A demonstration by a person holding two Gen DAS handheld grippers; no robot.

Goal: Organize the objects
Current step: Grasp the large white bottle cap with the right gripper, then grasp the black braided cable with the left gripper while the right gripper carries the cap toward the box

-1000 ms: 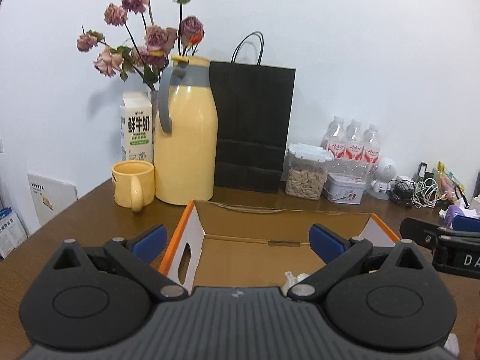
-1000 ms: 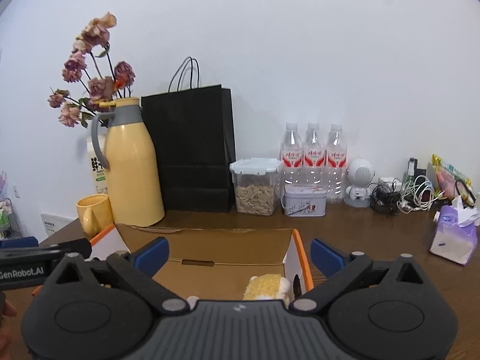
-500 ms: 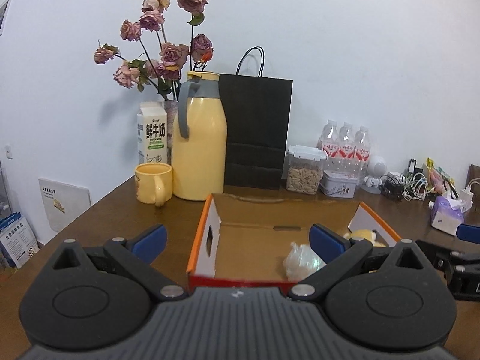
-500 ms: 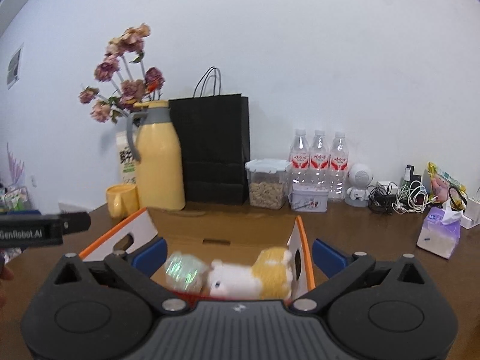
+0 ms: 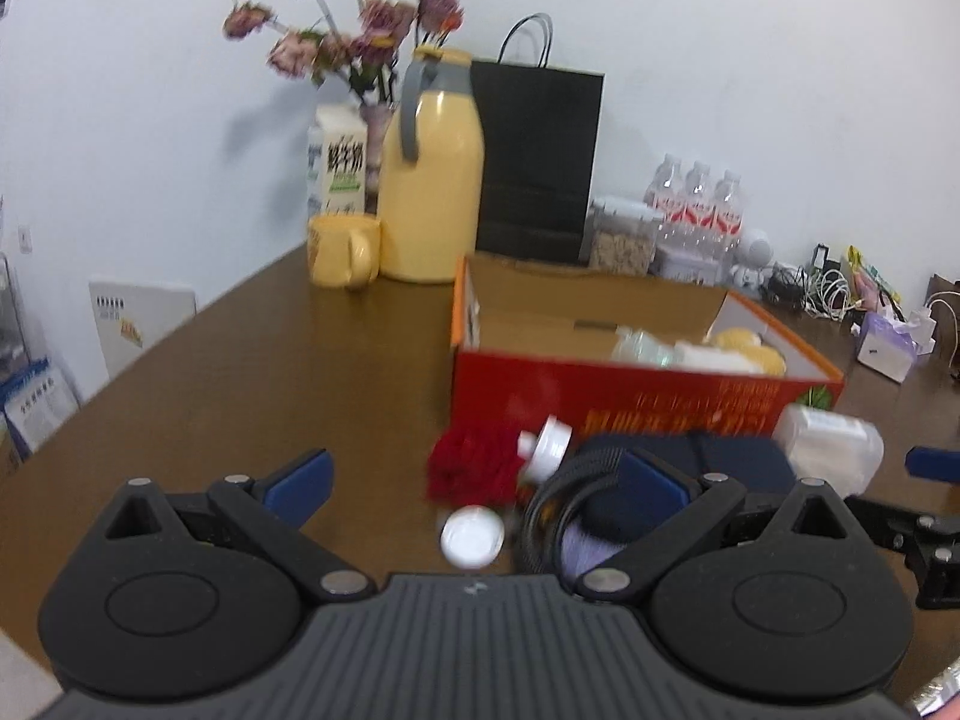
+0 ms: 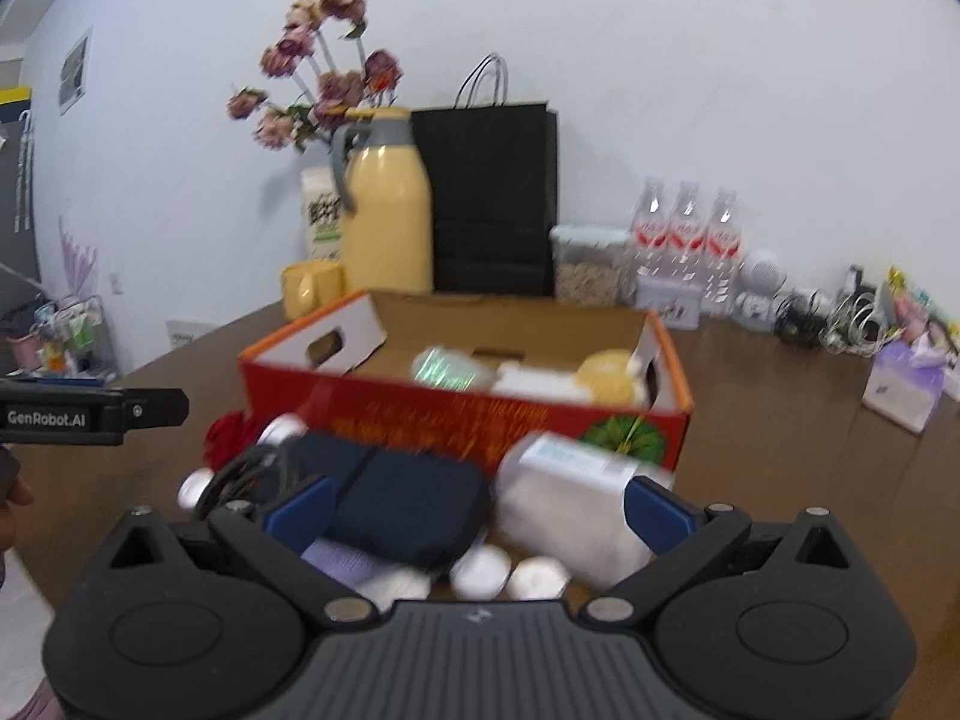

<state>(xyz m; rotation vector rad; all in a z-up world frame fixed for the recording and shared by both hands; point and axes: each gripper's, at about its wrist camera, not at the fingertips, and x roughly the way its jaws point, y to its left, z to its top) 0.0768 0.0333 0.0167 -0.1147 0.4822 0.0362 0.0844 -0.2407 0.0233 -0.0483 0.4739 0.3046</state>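
A: Item one, largest: orange cardboard box (image 6: 462,414) on the brown table (image 5: 240,372). Half a second ago both cameras sat just over its rim; now both have drawn back and its whole red front shows.

B: Contents?

A: A clear crinkled packet (image 6: 447,367) and a white-and-yellow plush toy (image 6: 606,373) lie inside, as before. I judge two pieces sorted.

B: New to view?

A: A pile just in front of the box, unsorted: navy pouch (image 6: 408,501), white plastic bottle (image 6: 567,498) on its side, red rose head (image 5: 474,468), small white discs (image 6: 480,577) (all blurred).

B: Grippers?

A: Left gripper (image 5: 474,480) spread wide, empty, over rose and pouch. Right gripper (image 6: 477,507) likewise wide, empty, framing pouch and bottle. Next pick probably comes from this pile.
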